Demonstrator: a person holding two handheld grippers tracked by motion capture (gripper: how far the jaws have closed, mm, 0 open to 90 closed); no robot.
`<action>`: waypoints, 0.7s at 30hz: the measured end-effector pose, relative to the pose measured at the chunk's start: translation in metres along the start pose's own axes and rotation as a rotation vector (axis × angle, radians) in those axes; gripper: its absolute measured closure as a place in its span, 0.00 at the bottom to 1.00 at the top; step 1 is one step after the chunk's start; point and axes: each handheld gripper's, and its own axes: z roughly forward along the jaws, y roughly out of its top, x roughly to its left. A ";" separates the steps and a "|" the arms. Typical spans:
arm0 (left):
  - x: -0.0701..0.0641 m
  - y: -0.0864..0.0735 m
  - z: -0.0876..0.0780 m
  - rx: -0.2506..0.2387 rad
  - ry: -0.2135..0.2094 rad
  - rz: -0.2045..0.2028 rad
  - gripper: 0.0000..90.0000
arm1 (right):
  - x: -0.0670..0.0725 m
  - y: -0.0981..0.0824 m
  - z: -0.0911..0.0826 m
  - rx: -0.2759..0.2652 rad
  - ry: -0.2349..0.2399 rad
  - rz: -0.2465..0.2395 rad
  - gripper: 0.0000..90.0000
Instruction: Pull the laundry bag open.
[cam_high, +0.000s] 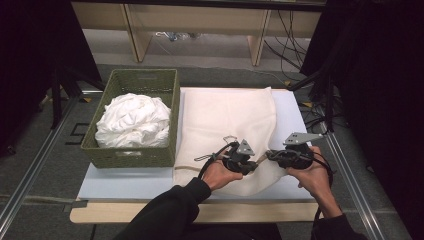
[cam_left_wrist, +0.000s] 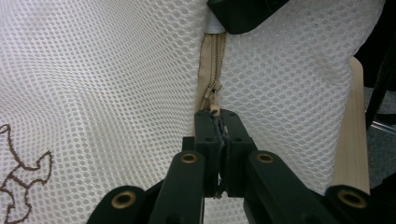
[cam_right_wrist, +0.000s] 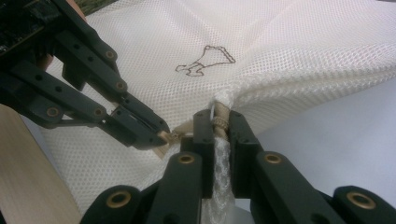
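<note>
At the near edge of the table, a little right of centre, the person's two hands meet over the front hem of a cream mesh laundry bag spread flat on a pale blue mat. The left gripper has its jaws pressed together on the tan zipper pull, which hangs at twelve o'clock from the jaw tips in the left gripper view, with the zipper tape running straight up the mesh. The right gripper is clamped on the bag's gathered corner where the zipper ends, bunched mesh showing between its jaws; in its own view the left gripper's tips sit at about nine o'clock, just beside it. A small brown embroidered outline lies on the mesh beyond. Farther back, at about ten o'clock from the hands, a green woven basket stands just beside the bag, piled with crumpled white cloth.
</note>
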 end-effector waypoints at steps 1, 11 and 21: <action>0.001 0.000 -0.001 0.006 0.001 0.005 0.97 | -0.001 0.000 0.001 -0.002 0.004 -0.011 0.94; 0.000 -0.003 -0.005 0.016 0.012 0.012 0.97 | -0.001 -0.001 0.001 -0.003 -0.004 -0.003 0.94; 0.002 -0.004 -0.001 0.023 0.011 0.006 0.97 | -0.003 -0.003 0.000 0.000 -0.025 0.008 0.95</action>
